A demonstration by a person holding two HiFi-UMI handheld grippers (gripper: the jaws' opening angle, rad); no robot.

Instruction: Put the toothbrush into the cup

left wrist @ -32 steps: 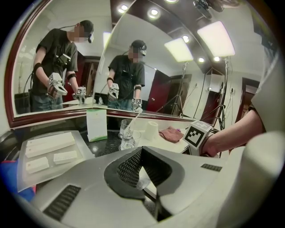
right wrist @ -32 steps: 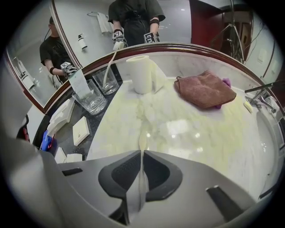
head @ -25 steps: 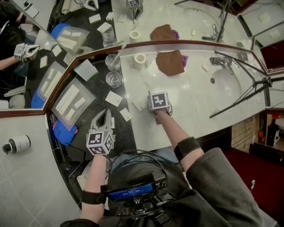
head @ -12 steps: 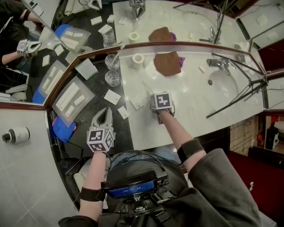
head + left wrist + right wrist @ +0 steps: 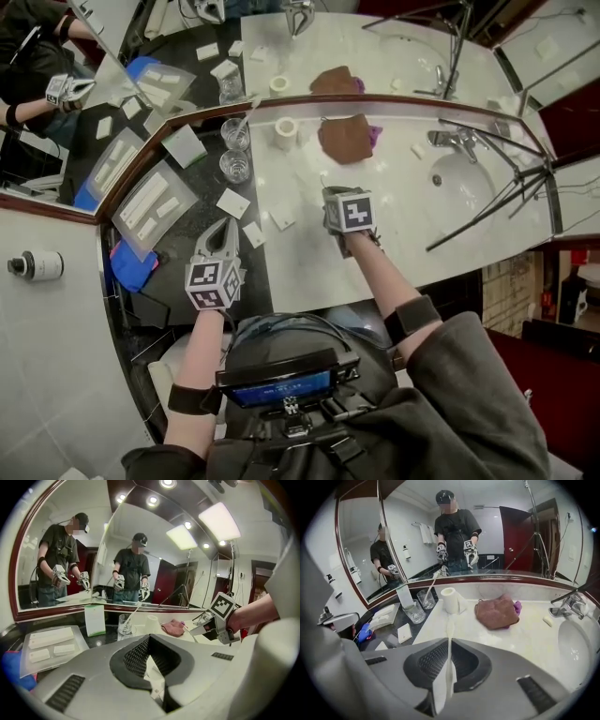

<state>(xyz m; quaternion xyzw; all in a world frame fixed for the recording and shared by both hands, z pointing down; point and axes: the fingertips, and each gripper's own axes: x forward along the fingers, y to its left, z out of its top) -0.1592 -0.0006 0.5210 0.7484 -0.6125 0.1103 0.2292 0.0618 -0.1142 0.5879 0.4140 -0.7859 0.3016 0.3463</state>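
While the right gripper (image 5: 450, 639) at lower centre clamps a slim white plastic toothbrush (image 5: 449, 667), the left gripper (image 5: 149, 636) at lower centre is clenched shut.

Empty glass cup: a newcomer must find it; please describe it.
On the black countertop left of the white marble, two clear tumblers stand by the mirror. The empty glass cup is the nearer one; the other holds a white toothbrush.

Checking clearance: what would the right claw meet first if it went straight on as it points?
Probably the pale marble counter just before the white upright cylinder; depth is unclear.
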